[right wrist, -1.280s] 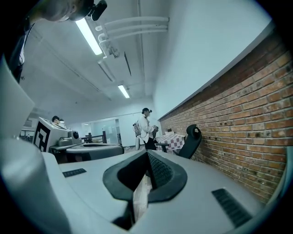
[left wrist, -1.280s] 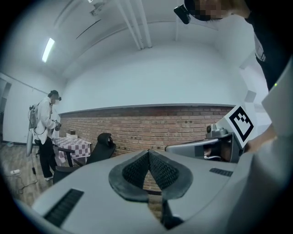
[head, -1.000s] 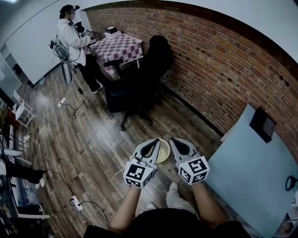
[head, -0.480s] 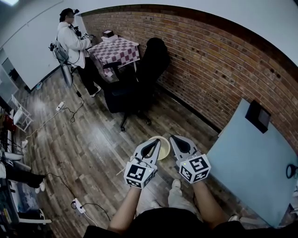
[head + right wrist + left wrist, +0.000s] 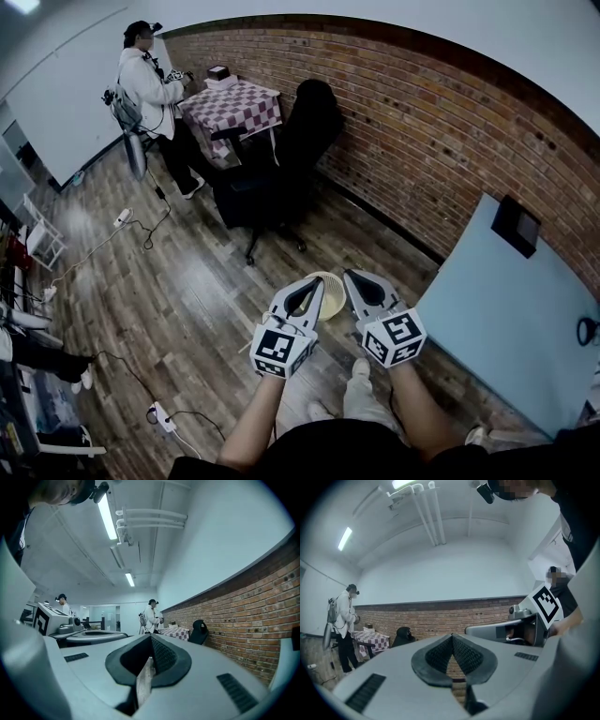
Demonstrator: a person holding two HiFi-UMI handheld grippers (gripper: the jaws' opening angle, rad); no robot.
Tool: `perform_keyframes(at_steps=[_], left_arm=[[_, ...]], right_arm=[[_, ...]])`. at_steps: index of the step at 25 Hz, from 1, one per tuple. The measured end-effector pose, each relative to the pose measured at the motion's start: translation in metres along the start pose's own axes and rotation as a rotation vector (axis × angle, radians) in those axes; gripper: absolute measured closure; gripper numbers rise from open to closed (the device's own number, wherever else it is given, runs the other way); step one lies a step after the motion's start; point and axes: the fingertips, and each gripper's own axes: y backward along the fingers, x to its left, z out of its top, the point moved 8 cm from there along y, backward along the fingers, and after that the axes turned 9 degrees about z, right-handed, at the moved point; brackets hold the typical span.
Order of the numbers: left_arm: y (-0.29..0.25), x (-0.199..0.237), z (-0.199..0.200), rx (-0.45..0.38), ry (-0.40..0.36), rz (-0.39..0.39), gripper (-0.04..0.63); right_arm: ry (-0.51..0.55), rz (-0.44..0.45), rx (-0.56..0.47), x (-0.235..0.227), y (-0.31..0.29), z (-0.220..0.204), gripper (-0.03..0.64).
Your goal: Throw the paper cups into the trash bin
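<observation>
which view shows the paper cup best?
Head view: the paper cup shows from above, open rim up, between left hand-held gripper and right hand-held gripper. Right gripper view: only a pale sliver between the jaws. Left gripper view: none of it.

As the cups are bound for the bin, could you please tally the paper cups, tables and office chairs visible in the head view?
Cream paper cup: 1
Tables: 2 (red-and-white checked cloth table, pale blue table)
Black office chair: 1
Total: 4
</observation>
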Motion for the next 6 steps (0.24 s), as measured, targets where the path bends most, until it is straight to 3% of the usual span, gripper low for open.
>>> perform_keyframes(at_steps=[6], left_arm=[[0.017,0.008,0.002,-0.013,0.001,0.001,0.586]], right_arm=[[0.009,-0.006,-0.007,0.020,-0.001,0.001,0.614]])
